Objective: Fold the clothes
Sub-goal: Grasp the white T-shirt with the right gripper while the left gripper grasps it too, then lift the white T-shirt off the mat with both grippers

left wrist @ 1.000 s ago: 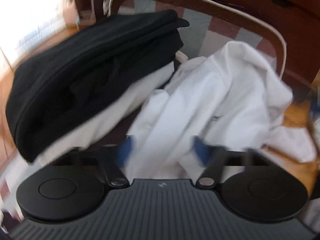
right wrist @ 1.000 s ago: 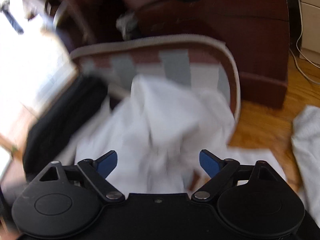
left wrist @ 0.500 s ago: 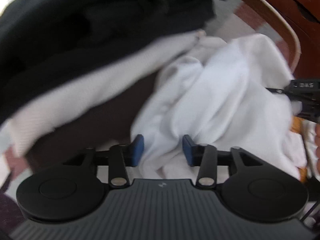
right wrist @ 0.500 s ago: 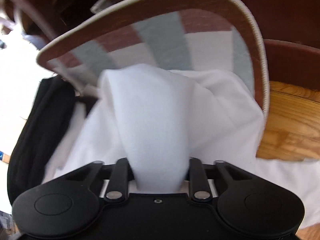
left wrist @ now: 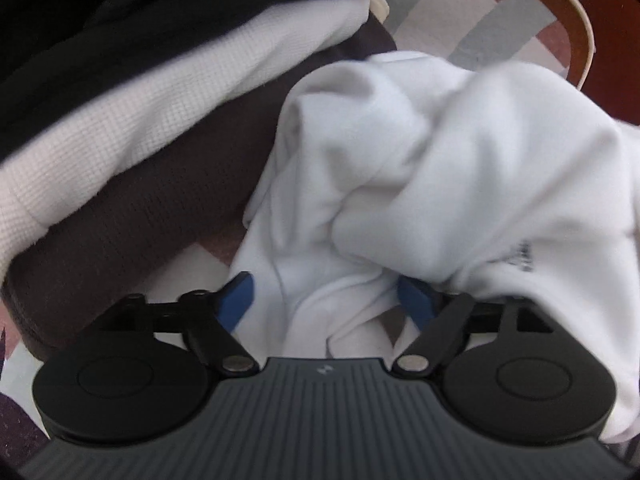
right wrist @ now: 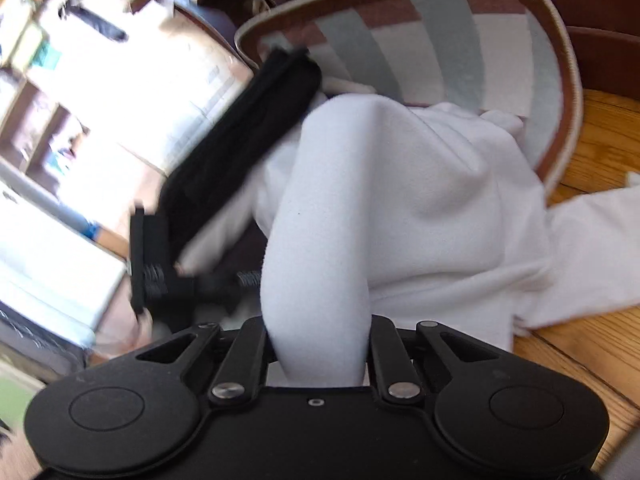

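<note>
While the right hand-held gripper [right wrist: 316, 354] pinches the white shirt [right wrist: 420, 200] crumpled at the rug's [right wrist: 448, 32] edge, the left hand-held gripper [left wrist: 326, 300] gapes around another bunch, seemingly ungripped, so lifting one-sidedly could drag it.

Left gripper [left wrist: 326, 300] went from wide open above the pile to low in the basket [left wrist: 576, 28], blue fingers [left wrist: 238, 300] narrowed half a second back, then spread again around a bunch of the white shirt [left wrist: 440, 168]. Right gripper [right wrist: 316, 344] was open a second ago and has since closed on a fold of the same shirt [right wrist: 400, 200], pulling it up into a taut ridge. Stacked black clothes [left wrist: 120, 20] now fill the left view's top-left corner.
</note>
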{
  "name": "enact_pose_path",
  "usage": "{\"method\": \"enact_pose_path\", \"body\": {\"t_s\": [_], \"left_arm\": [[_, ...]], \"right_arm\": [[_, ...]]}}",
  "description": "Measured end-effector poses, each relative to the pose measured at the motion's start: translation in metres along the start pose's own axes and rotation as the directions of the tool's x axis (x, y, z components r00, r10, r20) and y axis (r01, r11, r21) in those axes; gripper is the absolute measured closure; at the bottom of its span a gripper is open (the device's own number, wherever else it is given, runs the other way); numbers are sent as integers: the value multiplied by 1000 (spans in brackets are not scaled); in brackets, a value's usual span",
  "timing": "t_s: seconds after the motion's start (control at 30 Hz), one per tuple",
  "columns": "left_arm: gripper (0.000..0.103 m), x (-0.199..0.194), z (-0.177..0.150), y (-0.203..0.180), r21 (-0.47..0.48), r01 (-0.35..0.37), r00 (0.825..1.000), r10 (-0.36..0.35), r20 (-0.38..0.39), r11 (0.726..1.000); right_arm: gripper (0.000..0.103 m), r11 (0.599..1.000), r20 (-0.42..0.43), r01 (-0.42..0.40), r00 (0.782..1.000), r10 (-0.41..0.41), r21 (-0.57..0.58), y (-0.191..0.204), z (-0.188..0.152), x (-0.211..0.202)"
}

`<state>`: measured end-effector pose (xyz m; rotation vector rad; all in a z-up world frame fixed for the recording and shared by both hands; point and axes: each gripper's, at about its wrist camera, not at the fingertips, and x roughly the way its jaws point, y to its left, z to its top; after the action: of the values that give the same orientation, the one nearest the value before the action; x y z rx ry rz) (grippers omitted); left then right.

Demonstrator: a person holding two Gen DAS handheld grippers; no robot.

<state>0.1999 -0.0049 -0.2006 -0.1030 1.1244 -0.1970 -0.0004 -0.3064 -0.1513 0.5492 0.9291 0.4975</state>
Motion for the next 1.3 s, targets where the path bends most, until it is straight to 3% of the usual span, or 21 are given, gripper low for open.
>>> {"method": "enact_pose_path", "body": {"t_s": [0.07, 0.13, 0.17, 0.23, 0.3, 0.33, 0.4, 0.5, 0.57, 0.63, 0.7, 0.77, 0.87, 0.93, 0.97, 1.1, 1.17, 1.2, 1.23, 1.27, 1.3], "left_arm": [[24, 1, -1, -4, 0, 15, 1000, -15, 9, 1000], [52, 0, -3, -8, 6, 63, 997, -63, 44, 998], [83, -1, -3, -13, 23, 76, 995, -77, 57, 997], [91, -9, -3, -27, 70, 84, 992, -90, 92, 994], [92, -26, -2, -39, 111, 121, 980, -137, 147, 986], [92, -39, -1, -44, 128, 148, 969, -169, 180, 981], [92, -63, 2, -50, 138, 189, 949, -217, 229, 972], [89, -83, 5, -52, 130, 236, 933, -262, 247, 963], [87, -82, -2, -43, 109, 245, 943, -263, 206, 963], [71, -66, -4, -43, 77, 237, 955, -246, 163, 969], [52, -55, -9, -45, 96, 159, 967, -175, 187, 983], [49, -45, -14, -47, 113, 80, 972, -103, 211, 990], [22, -29, -22, -50, 137, -29, 969, -6, 246, 990], [17, -17, -24, -53, 162, -60, 967, 17, 253, 985], [17, -13, -24, -52, 159, -53, 969, 12, 245, 986], [9, 5, -21, -29, 16, 116, 984, -117, 131, 993], [10, 18, -23, -12, -131, 223, 974, -216, 66, 966], [17, 20, -23, -8, -144, 248, 968, -241, 63, 958], [29, 17, -22, -8, -114, 253, 966, -246, 72, 961], [67, 13, -21, -9, -77, 253, 966, -247, 78, 964], [84, 8, -20, -14, -27, 245, 967, -243, 78, 969]], "right_arm": [[88, 985, 21, 157, 988, -156, -66, 4, -1, -9], [87, 936, 67, 330, 944, -324, -123, 8, 1, -16], [85, 914, 93, 388, 921, -378, -120, 7, 4, -16], [70, 861, 143, 496, 865, -481, -107, 5, 8, -17], [55, 851, 167, 523, 843, -511, -39, -1, 12, -18], [45, 860, 174, 511, 847, -503, 0, -5, 11, -21], [43, 873, 189, 482, 852, -487, 77, -12, 10, -28], [42, 922, 191, 344, 907, -375, 179, -27, 9, -35], [42, 934, 196, 249, 933, -302, 254, -40, 6, -39], [40, 931, 199, 150, 954, -225, 333, -51, 4, -39], [39, 914, 208, 74, 964, -168, 398, -59, 1, -37], [37, 904, 215, 49, 964, -153, 426, -63, 0, -34], [32, 916, 192, 76, 968, -163, 395, -65, 0, -19], [32, 898, 162, 131, 963, -217, 421, -70, -2, -8], [32, 887, 148, 158, 959, -243, 433, -72, -2, -2], [26, 883, 139, 166, 958, -249, 438, -77, -5, 15], [26, 898, 140, 147, 965, -223, 414, -76, -6, 22], [31, 905, 141, 138, 968, -210, 402, -76, -7, 25], [45, 912, 140, 128, 971, -196, 389, -75, -7, 29], [55, 926, 126, 103, 979, -158, 362, -72, -6, 31], [68, 935, 127, 73, 984, -124, 347, -67, -4, 30]]}}
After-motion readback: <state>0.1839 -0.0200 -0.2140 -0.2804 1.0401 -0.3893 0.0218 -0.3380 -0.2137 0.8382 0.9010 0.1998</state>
